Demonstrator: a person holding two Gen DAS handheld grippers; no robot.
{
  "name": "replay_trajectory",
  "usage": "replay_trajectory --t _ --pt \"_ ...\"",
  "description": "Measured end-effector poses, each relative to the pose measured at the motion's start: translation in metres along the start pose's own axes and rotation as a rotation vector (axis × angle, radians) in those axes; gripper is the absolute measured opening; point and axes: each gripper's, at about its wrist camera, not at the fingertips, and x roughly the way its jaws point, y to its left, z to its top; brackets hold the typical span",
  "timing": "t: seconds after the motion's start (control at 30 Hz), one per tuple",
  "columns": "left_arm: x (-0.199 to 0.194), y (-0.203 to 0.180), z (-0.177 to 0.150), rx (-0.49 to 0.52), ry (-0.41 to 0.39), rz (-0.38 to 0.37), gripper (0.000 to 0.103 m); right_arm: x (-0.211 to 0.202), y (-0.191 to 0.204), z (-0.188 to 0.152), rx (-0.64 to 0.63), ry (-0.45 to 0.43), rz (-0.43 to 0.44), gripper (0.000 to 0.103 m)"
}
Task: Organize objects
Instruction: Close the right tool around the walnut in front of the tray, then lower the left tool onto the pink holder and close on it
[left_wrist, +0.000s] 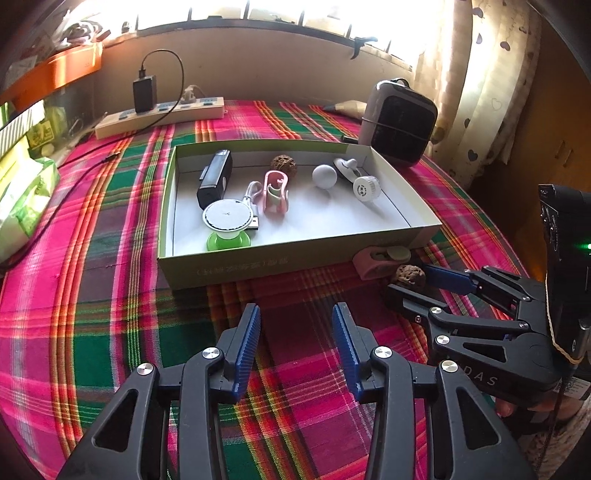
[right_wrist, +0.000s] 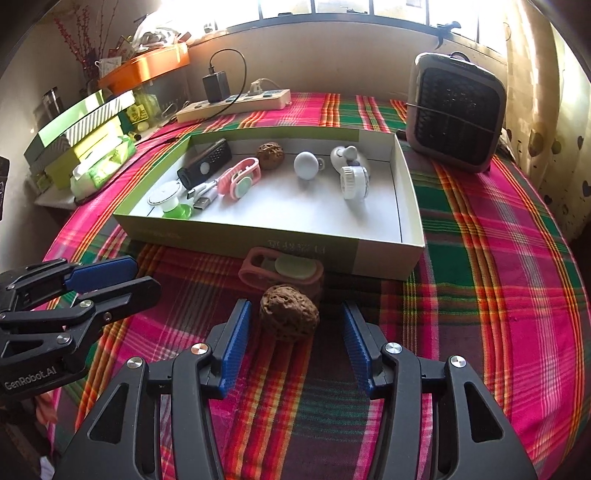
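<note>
Brown walnut (right_wrist: 289, 313): sitting on the plaid cloth right in front of the box, between the right gripper's blue pads, with clear gaps on both sides — nothing pressing it.
Right gripper (right_wrist: 295, 345): jaws spread, straddling the walnut, pointing down toward the cloth; from the left wrist view it comes in from the right edge (left_wrist: 408, 283), tips at the nut.
Pink clip (right_wrist: 282, 271): lies just behind the walnut, up against the box's front wall, a pale green disc set in it.
Left gripper (left_wrist: 295, 345): jaws apart, nothing between them, only cloth below; well clear of the walnut, short of the box's front wall.
Box (right_wrist: 410, 192): shallow, white inside, green outside, open on top.
Box contents: a second walnut (right_wrist: 270, 155) near the back wall, a white ball (right_wrist: 306, 165), a second pink clip (right_wrist: 240, 177), a black device (right_wrist: 205, 164), a USB cable (right_wrist: 203, 195), a white disc on a green base (right_wrist: 171, 201) and a white ribbed cap (right_wrist: 354, 181).
Plaid cloth (right_wrist: 498, 258): pink, green and orange, covering the whole table.
Behind the box: a power strip (right_wrist: 232, 105) with a black charger plugged in, and a small heater (right_wrist: 456, 110) at the right.
</note>
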Motion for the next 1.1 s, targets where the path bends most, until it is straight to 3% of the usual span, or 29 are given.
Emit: replay_trajectory --t 0.2,0.37,0.7,1.1 --pt "0.007 -0.003 0.005 0.009 0.014 -0.017 0.039 -0.001 -0.003 0.000 0.002 -0.010 -0.011 0.049" --pt "0.013 -0.008 0.008 0.028 0.027 -0.031 0.039 -0.003 -0.003 -0.002 -0.003 -0.013 0.001 0.034" --pt "0.026 -0.034 0.020 0.117 0.044 -0.102 0.039 -0.014 -0.021 -0.011 0.023 -0.020 -0.024 0.033" --pt "0.041 -0.055 0.030 0.191 0.053 -0.112 0.039 -0.035 -0.058 -0.022 0.100 -0.045 -0.051 0.033"
